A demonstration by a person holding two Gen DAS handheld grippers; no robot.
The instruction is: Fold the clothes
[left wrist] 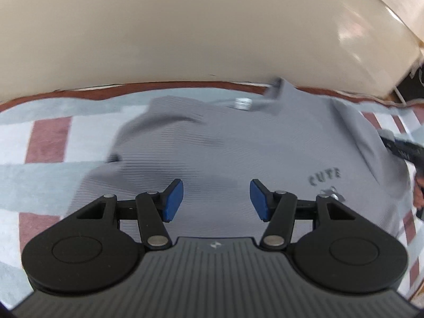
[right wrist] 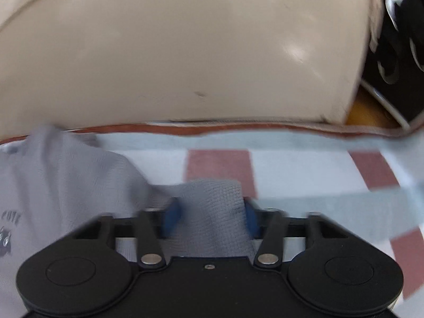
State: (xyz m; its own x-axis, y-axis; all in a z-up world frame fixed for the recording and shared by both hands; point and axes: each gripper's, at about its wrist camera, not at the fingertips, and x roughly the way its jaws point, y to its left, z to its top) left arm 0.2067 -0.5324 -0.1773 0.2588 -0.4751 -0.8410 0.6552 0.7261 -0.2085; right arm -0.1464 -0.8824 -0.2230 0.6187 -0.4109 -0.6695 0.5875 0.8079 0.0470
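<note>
Beige wall (left wrist: 185,26) behind, checked cloth (left wrist: 47,132) of pale blue, white and dull red below, edged in rust red along the wall.

Left wrist view: grey shirt (left wrist: 225,145) spread over the checked cloth, wrinkled, collar end toward the wall with a small white label (left wrist: 243,103) near it. Dark lettering "CUTE" (left wrist: 324,177) on the shirt's right part, a small emblem just under it. Left gripper (left wrist: 216,201) above the shirt's near part, jaws spread wide, blue pads (left wrist: 173,201) facing each other with only flat shirt fabric seen between them; pinching nothing, and whether the fingertips touch the fabric cannot be told. At the shirt's right edge, a dark blurred bit of the other tool (left wrist: 402,151) against the fabric.

Right wrist view: same shirt (right wrist: 66,180) lying to the left of the right gripper (right wrist: 210,216), its lettering at the far left edge of the frame. One bunched fold of the grey fabric (right wrist: 212,212) rising up between the jaws, filling the gap from one blue pad (right wrist: 172,217) to the other. Jaws part-way closed, pressing on that fold from both sides. Checked cloth bare to the right of the shirt. Dark object with round openings (right wrist: 392,66) past the wall's right end, blurred.
</note>
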